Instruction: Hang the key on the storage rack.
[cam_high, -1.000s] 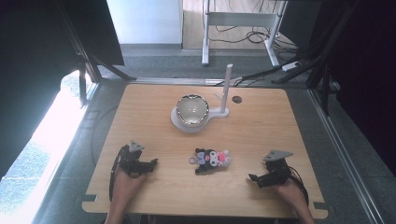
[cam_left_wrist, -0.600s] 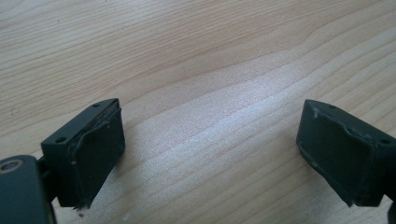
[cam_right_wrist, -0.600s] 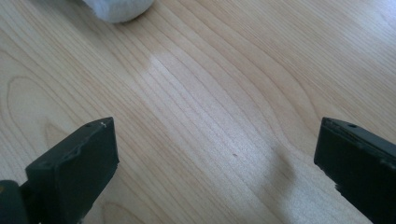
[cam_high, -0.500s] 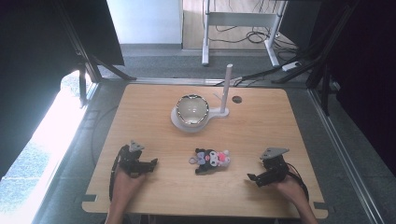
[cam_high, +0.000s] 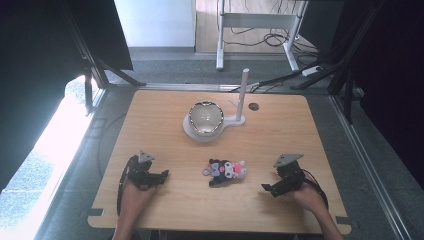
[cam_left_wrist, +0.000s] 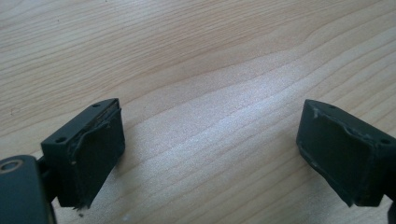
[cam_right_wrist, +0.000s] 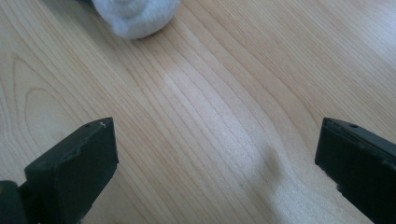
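On the pale wood-grain bench (cam_high: 165, 125), the left gripper (cam_high: 161, 175) rests near the front edge, its two black jaws spread wide over bare wood. One small plush toy (cam_high: 227, 171), black, white and pink, lies between the two grippers, apart from both. Behind it stands one shiny round bowl (cam_high: 205, 117) on a white base with one upright post (cam_high: 243, 92). The right gripper (cam_high: 267, 188) is likewise released, empty.

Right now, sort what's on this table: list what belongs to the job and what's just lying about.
Job in hand:
plush toy, lying between the grippers
left gripper, open, holding nothing
right gripper, open, holding nothing

Lying about, as far as I can judge:
bowl on the white stand
small dark disc
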